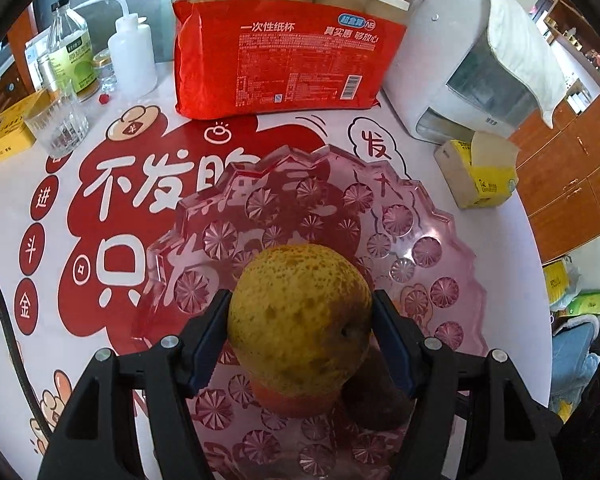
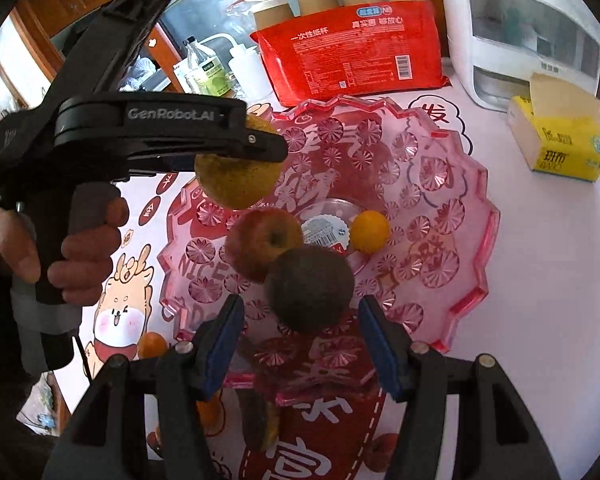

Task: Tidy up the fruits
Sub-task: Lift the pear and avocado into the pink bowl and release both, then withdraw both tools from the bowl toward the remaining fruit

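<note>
- Left wrist view: the left gripper (image 1: 300,340) pinched a speckled yellow pear (image 1: 300,320) between its blue pads, over the pink glass bowl (image 1: 440,240); a red apple (image 1: 292,402) showed at 6 o'clock beneath the pear.
- Right wrist view: the right gripper (image 2: 300,344) had its fingers spread, empty, a dark round fruit (image 2: 310,286) just beyond their tips in the bowl, the apple at its 10 o'clock, a small orange (image 2: 369,231) at 1 o'clock. A hand (image 2: 80,256) held the left gripper with the pear at 10 o'clock.

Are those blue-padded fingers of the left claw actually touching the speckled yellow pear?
Touching. In the left wrist view both blue pads of the left gripper press the pear's sides, no gap.
</note>
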Demonstrator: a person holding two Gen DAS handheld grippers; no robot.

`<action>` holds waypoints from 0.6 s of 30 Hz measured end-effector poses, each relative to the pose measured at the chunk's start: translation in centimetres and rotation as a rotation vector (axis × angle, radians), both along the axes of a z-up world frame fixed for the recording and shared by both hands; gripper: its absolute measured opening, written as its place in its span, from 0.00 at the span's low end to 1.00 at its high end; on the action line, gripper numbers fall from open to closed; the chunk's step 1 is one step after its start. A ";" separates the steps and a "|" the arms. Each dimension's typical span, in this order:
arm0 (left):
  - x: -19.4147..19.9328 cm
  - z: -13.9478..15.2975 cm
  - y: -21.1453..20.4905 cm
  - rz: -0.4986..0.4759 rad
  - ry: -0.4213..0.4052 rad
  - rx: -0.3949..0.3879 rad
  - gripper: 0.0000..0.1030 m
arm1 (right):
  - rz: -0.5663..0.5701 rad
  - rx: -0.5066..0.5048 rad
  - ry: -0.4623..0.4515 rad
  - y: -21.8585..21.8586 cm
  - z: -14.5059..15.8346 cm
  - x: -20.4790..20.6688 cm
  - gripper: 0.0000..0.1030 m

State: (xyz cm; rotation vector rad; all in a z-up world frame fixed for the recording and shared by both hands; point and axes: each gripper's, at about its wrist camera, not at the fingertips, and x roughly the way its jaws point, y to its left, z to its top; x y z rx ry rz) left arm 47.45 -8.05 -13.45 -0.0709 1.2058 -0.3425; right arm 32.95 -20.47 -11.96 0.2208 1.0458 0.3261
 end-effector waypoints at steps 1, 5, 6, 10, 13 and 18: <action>-0.1 0.5 0.2 0.004 -0.012 -0.016 0.67 | 0.002 0.001 0.000 0.0 0.1 -0.1 0.58; -1.2 3.4 0.6 0.011 -0.088 -0.046 0.85 | 0.003 -0.013 -0.013 0.2 1.0 -0.5 0.59; -1.4 3.8 0.6 0.010 -0.093 -0.043 0.85 | 0.001 -0.019 -0.016 0.2 1.3 -0.7 0.59; -3.1 6.0 1.2 0.014 -0.110 -0.071 0.85 | -0.022 -0.042 -0.022 0.2 2.5 -1.6 0.60; -4.9 7.8 1.9 0.033 -0.124 -0.092 0.85 | -0.046 -0.057 -0.030 0.1 3.5 -2.4 0.61; -8.0 10.5 3.2 0.057 -0.169 -0.096 0.85 | -0.085 -0.052 -0.063 -0.4 5.6 -4.4 0.65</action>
